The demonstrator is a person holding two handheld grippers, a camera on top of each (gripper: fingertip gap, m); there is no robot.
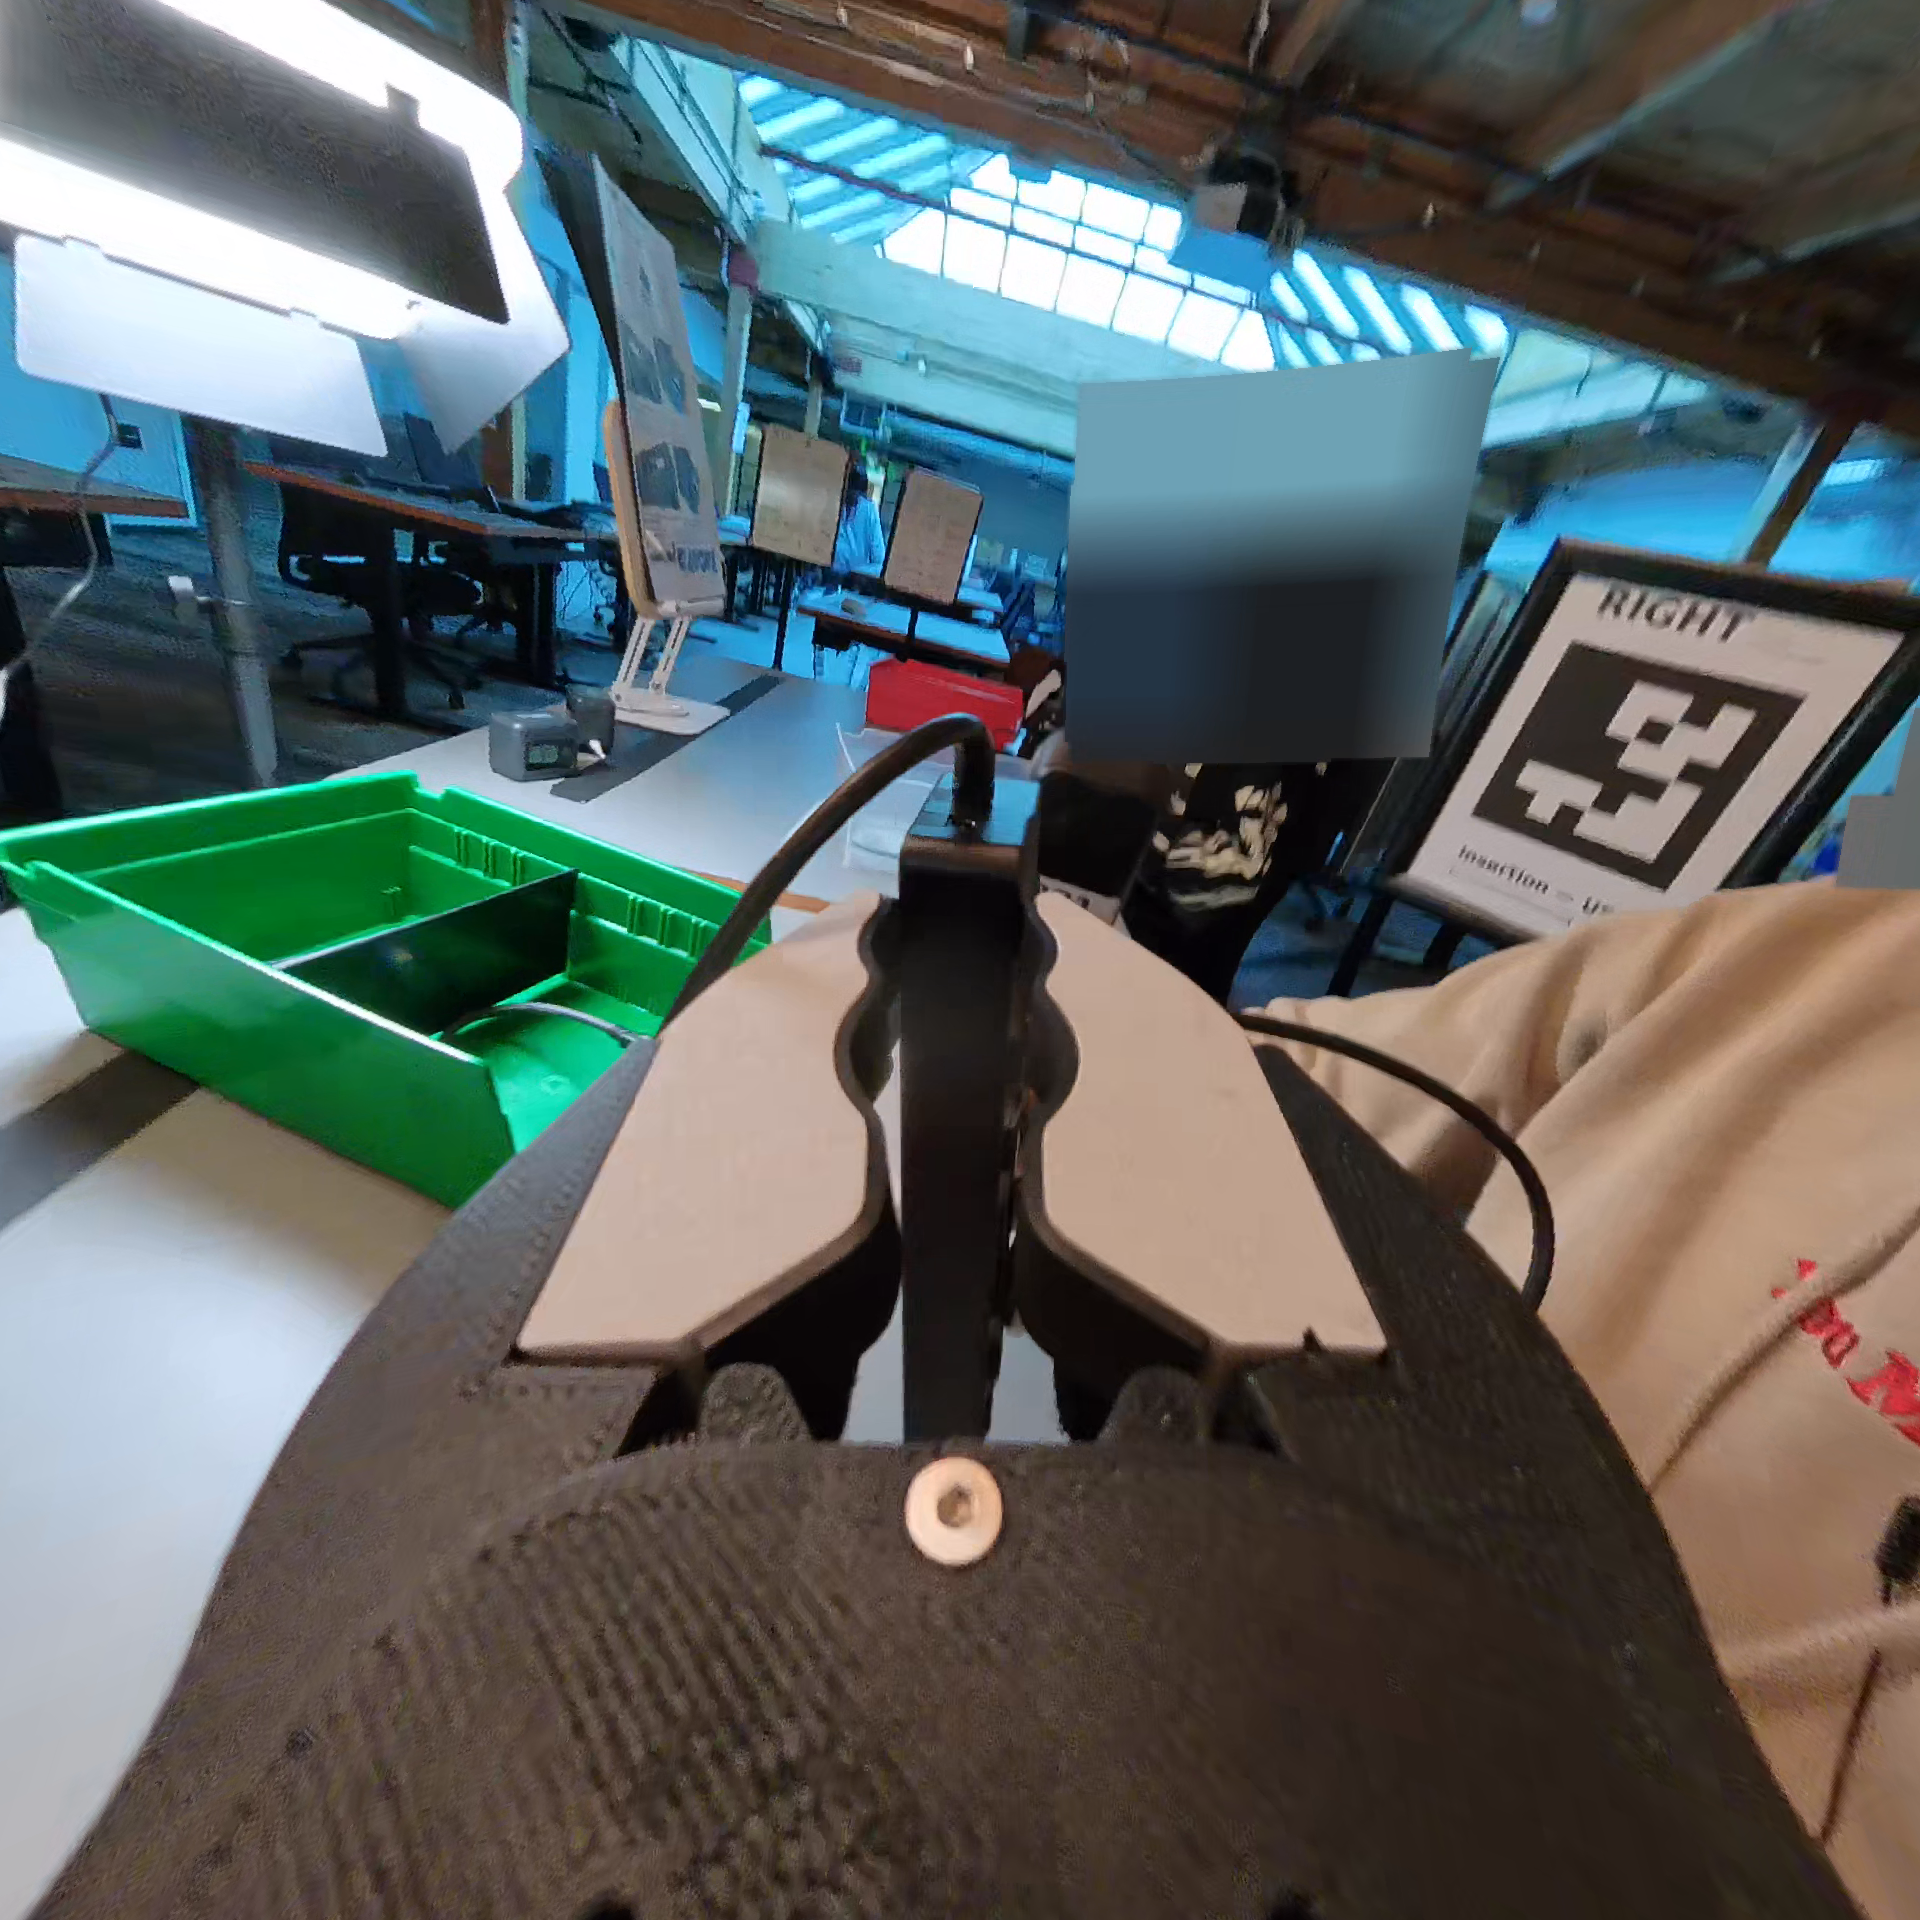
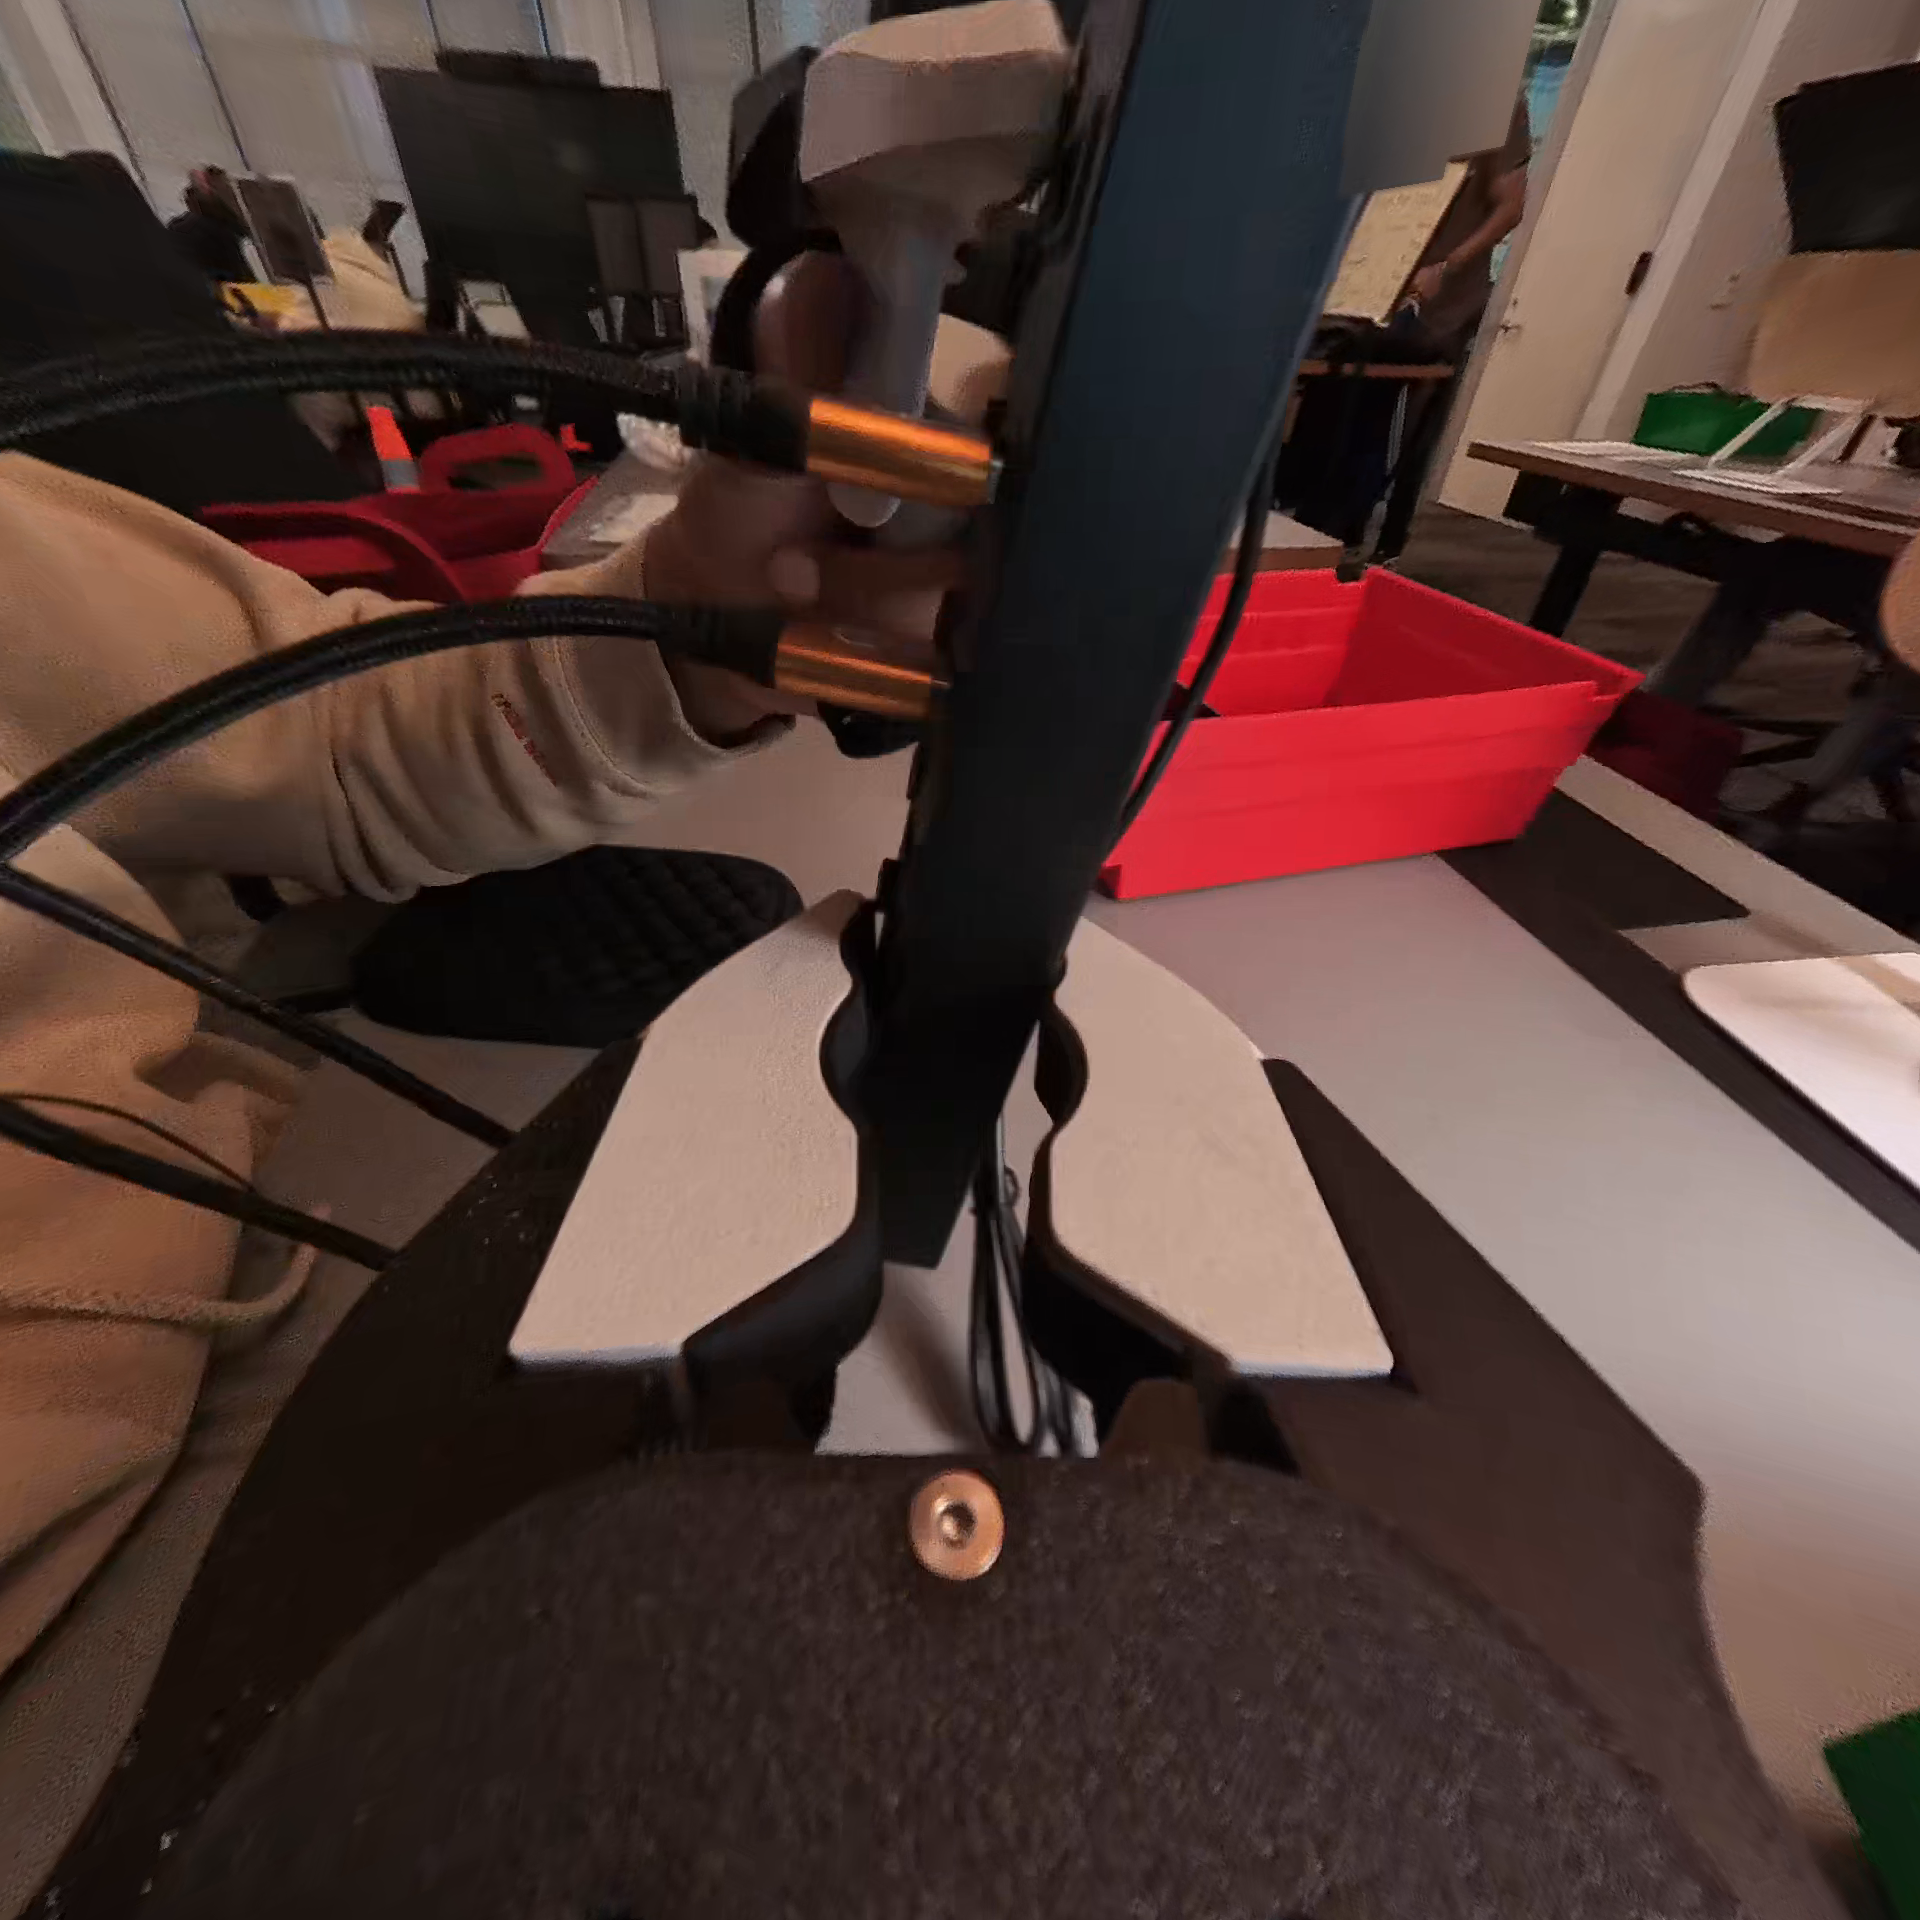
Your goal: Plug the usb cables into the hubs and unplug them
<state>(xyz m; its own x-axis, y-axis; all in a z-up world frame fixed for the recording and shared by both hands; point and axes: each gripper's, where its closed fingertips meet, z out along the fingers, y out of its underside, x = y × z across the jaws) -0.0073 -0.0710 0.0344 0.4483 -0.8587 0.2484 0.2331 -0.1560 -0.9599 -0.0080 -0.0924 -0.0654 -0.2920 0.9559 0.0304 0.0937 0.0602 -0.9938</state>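
Observation:
My left gripper point(image 1: 961, 935) is shut on a slim black hub point(image 1: 956, 1091) held edge-on. A black cable point(image 1: 831, 821) leaves the hub's far end and curves down to the left. My right gripper point(image 2: 951, 956) is shut on the lower end of a long dark hub point(image 2: 1122, 520) that stands upright. Two braided black cables with orange connectors, the upper point(image 2: 894, 452) and the lower point(image 2: 852, 675), are plugged into its left side. A pale finger point(image 2: 925, 114) of the other gripper and a hand show behind the hub's top. I cannot tell whether both grippers hold one hub.
A green bin point(image 1: 260, 997) with a black divider sits left on the grey table point(image 1: 156, 1351). A red bin point(image 2: 1351, 769) sits behind the hub on the right. A framed marker sign point(image 1: 1642, 748) stands far right. A person's beige sleeve point(image 2: 364, 748) and loose thin cables point(image 1: 1455, 1122) crowd one side.

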